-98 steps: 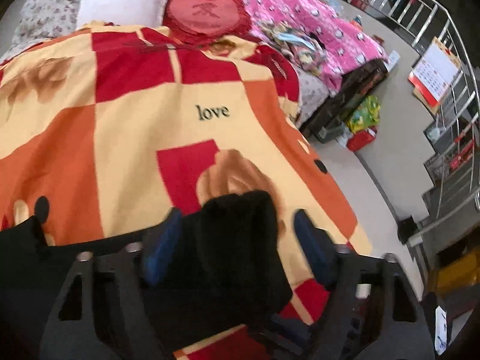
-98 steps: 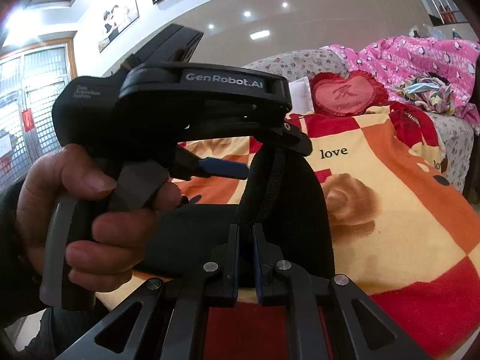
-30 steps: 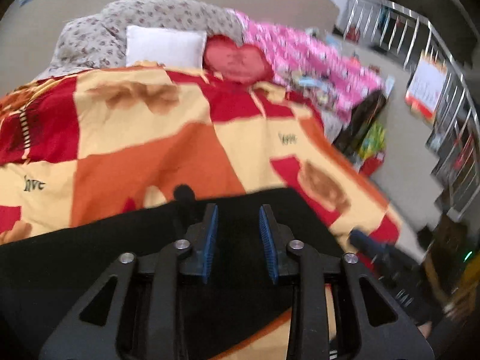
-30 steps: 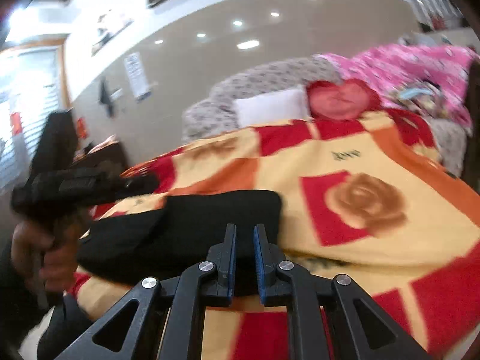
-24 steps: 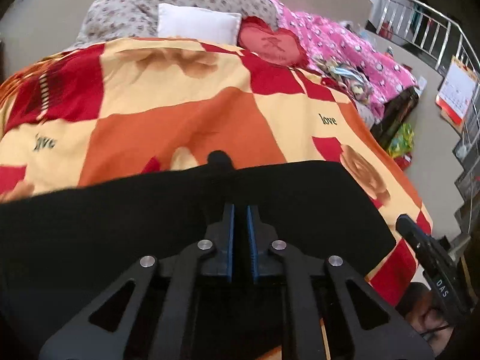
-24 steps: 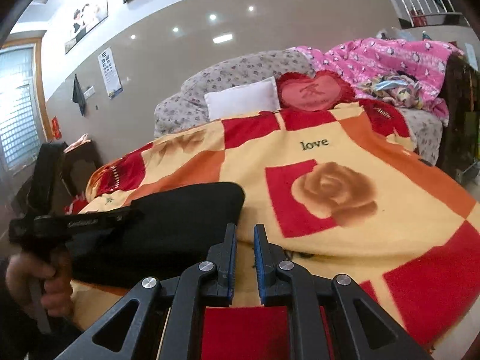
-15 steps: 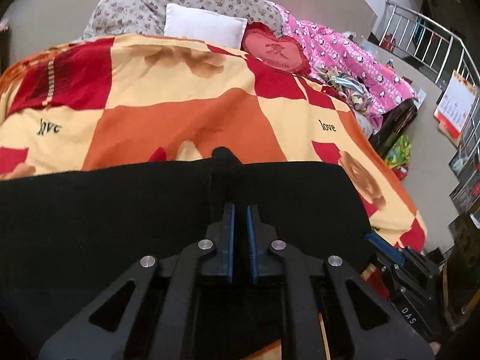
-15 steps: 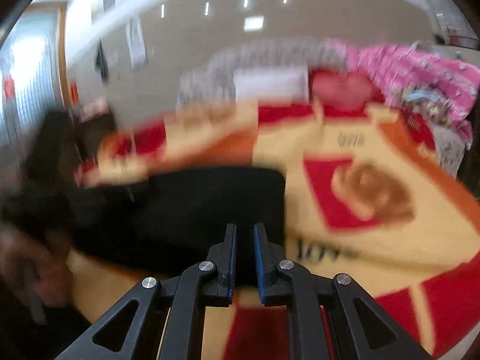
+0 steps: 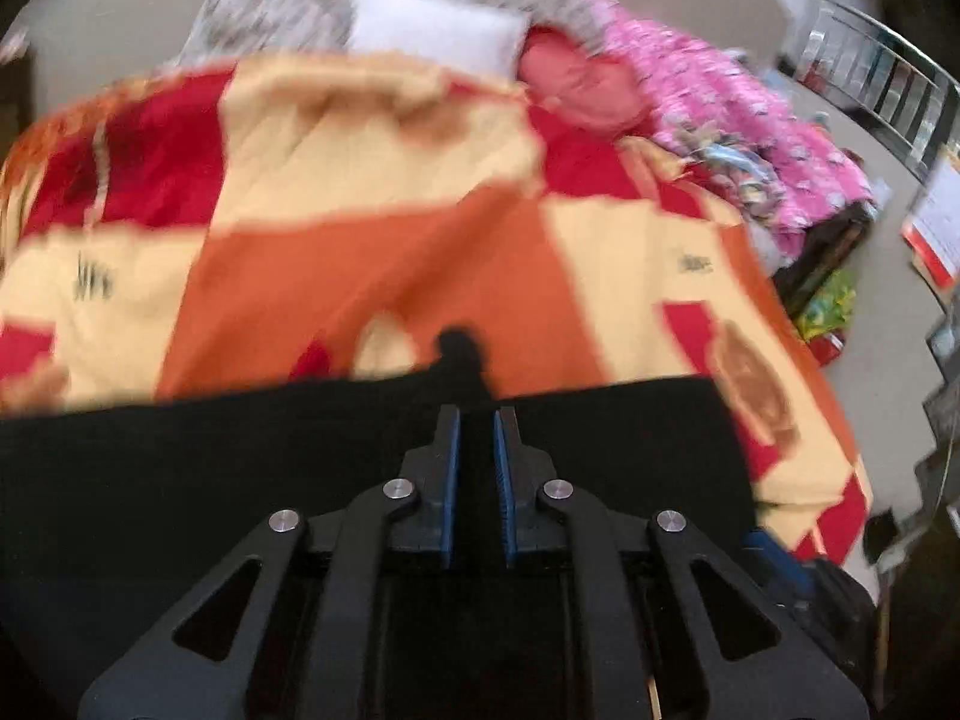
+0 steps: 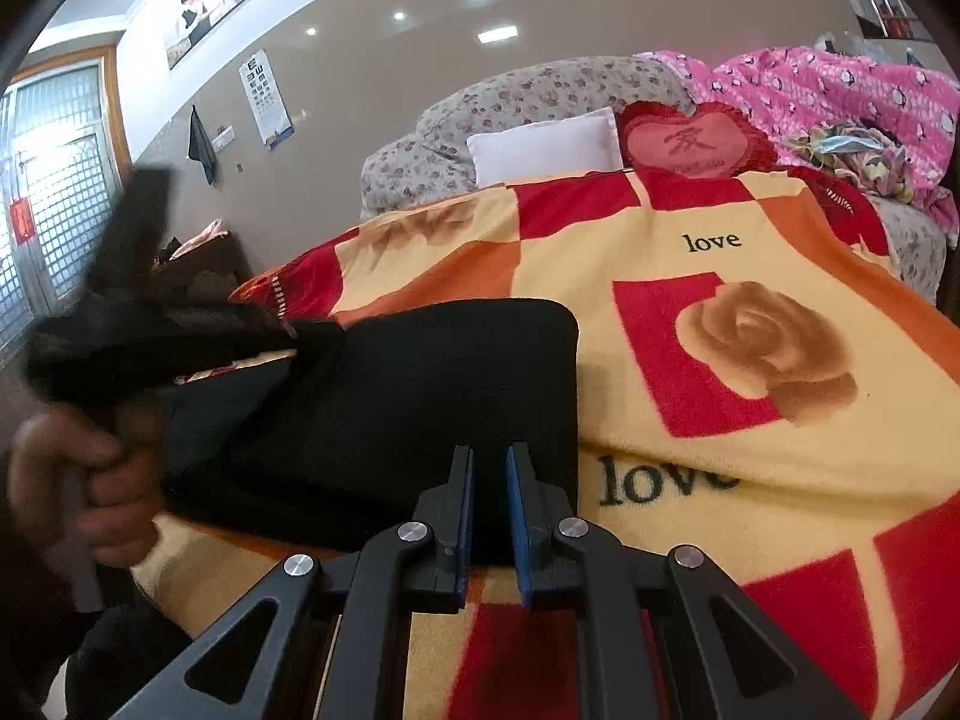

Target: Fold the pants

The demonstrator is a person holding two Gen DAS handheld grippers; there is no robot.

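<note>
Window: a barred window (image 10: 42, 192) glows at the far left of the right wrist view.
Left hand: blurred at lower left of that view, a hand (image 10: 78, 480) grips the left gripper (image 10: 300, 333), whose tip meets a raised peak of black cloth.
Wall: a framed portrait (image 10: 210, 0) and an eye chart (image 10: 267, 99) hang at upper left.
Pants: black pants (image 10: 420, 396) lie folded across the lower left centre, on the near edge of the blanket.
Left gripper, own view: the gripper (image 9: 477, 420) sits at bottom centre, fingers (image 9: 449, 468) set narrow with a pinch of the pants (image 9: 180, 468) between them; the frame is motion-blurred.
Right gripper: the right gripper (image 10: 489, 462) at bottom centre has its fingers (image 10: 522, 516) narrow, clamped on the pants' near right corner.
Blanket: a red, orange and cream blanket (image 10: 750, 258) printed "love", with a brown rose (image 10: 774, 348), fills the centre and right.
Pillows: a white pillow (image 10: 543, 147) and a red heart cushion (image 10: 690, 144) rest at the head, against a floral headboard (image 10: 528, 102).
Bedding: a pink quilt (image 10: 840, 90) is heaped at upper right.
Railing: in the left wrist view, a metal railing (image 9: 882, 78) stands at the upper right edge.
</note>
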